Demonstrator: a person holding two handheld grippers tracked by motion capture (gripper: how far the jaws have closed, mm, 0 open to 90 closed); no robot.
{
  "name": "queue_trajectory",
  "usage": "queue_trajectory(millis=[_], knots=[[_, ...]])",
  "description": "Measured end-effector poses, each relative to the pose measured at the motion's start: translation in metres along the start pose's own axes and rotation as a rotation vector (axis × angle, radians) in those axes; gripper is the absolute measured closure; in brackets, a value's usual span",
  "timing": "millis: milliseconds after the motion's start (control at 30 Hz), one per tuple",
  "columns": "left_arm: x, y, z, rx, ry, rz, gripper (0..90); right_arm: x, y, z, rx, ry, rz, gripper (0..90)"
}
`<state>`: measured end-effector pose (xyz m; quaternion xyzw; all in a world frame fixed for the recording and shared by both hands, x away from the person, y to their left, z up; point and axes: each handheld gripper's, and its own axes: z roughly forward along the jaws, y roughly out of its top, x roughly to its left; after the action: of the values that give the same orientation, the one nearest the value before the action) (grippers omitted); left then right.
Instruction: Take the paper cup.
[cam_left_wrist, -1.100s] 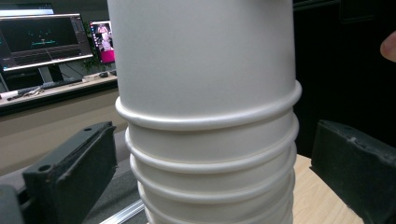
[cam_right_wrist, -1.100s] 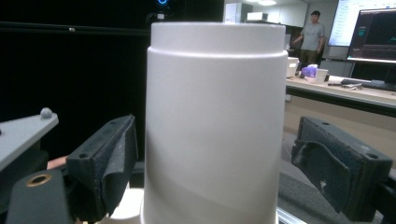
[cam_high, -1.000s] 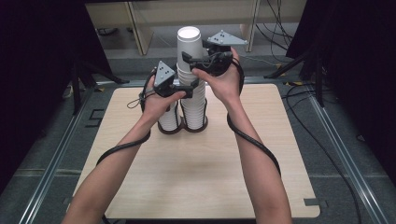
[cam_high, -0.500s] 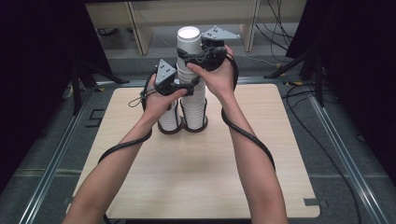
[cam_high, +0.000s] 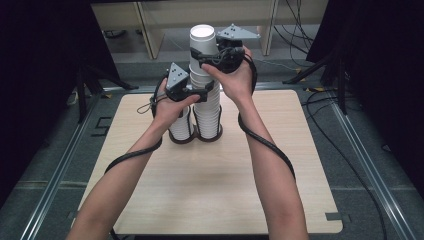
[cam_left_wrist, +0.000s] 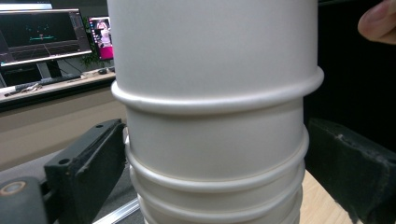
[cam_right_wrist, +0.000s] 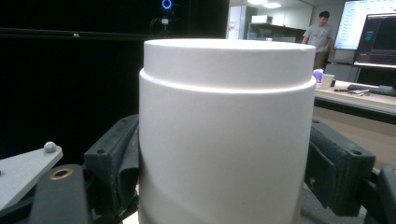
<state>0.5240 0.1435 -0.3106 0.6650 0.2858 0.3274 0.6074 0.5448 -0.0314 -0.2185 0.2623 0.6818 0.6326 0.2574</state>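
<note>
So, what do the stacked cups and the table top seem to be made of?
The stacked cups: probably paper, possibly thin plastic. They are matte white, with thin walls and rolled rims that show as rings in the left gripper view.
The table top: pale wood or wood-look laminate, with faint grain and a smooth, dull finish.

Matt white paper cups (cam_high: 206, 95) stand on a smooth, pale wood-grain table (cam_high: 210, 185).
</note>
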Motion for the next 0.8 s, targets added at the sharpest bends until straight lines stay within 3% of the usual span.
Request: queue_trajectory(millis=[800], knots=[[0.0,0.001,0.001,0.007,-0.007,-0.016,5.8,0.0,0.012,-0.004,-0.046,-0.012,-0.009,22.4]])
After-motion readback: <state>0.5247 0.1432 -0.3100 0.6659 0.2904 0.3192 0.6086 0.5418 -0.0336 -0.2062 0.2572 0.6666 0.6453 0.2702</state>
